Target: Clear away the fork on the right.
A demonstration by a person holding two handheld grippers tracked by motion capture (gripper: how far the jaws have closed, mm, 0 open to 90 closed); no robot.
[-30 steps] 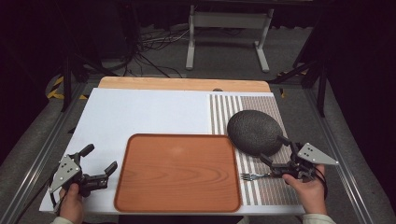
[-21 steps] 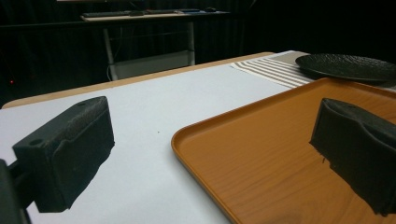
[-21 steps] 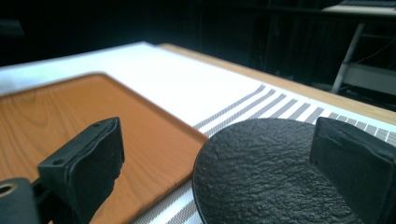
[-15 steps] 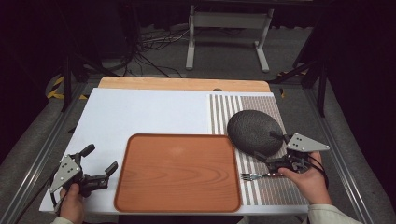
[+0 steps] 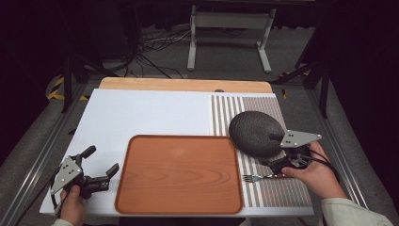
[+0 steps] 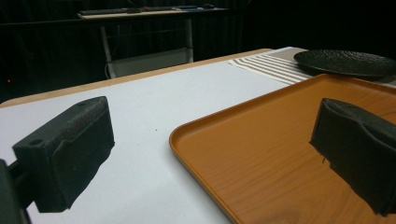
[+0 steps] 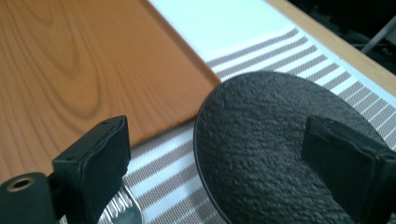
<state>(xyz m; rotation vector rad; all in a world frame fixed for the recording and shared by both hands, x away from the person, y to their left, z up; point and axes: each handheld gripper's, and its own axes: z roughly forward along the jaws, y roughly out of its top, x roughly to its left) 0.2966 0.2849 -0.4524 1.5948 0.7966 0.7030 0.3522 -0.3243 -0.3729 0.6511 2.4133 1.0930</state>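
A dark textured plate [image 5: 254, 133] lies on the striped placemat [image 5: 287, 195] at the right, and a silver fork [image 5: 256, 178] lies on the mat in front of it. My right gripper [image 5: 273, 151] is open at the plate's near edge, one jaw over the rim and the other toward the fork. In the right gripper view the gripper [image 7: 219, 163] straddles the plate [image 7: 271, 140], with the fork's tines [image 7: 123, 212] by the left jaw. My left gripper [image 5: 101, 160] stands open at the left of the wooden tray [image 5: 179, 174], holding nothing. The left gripper view shows the open gripper [image 6: 212, 154] across the tray's corner [image 6: 280, 140].
The white tabletop [image 5: 141, 113] stretches behind the tray to a wooden strip [image 5: 183, 84] at the far edge. Metal rails [image 5: 33, 165] run along both sides of the table. The plate [image 6: 345, 62] shows far off beyond the tray in the left gripper view.
My right gripper has moved from beside the fork's handle up toward the plate's near edge. The fork stays on the mat. The left gripper has not moved.
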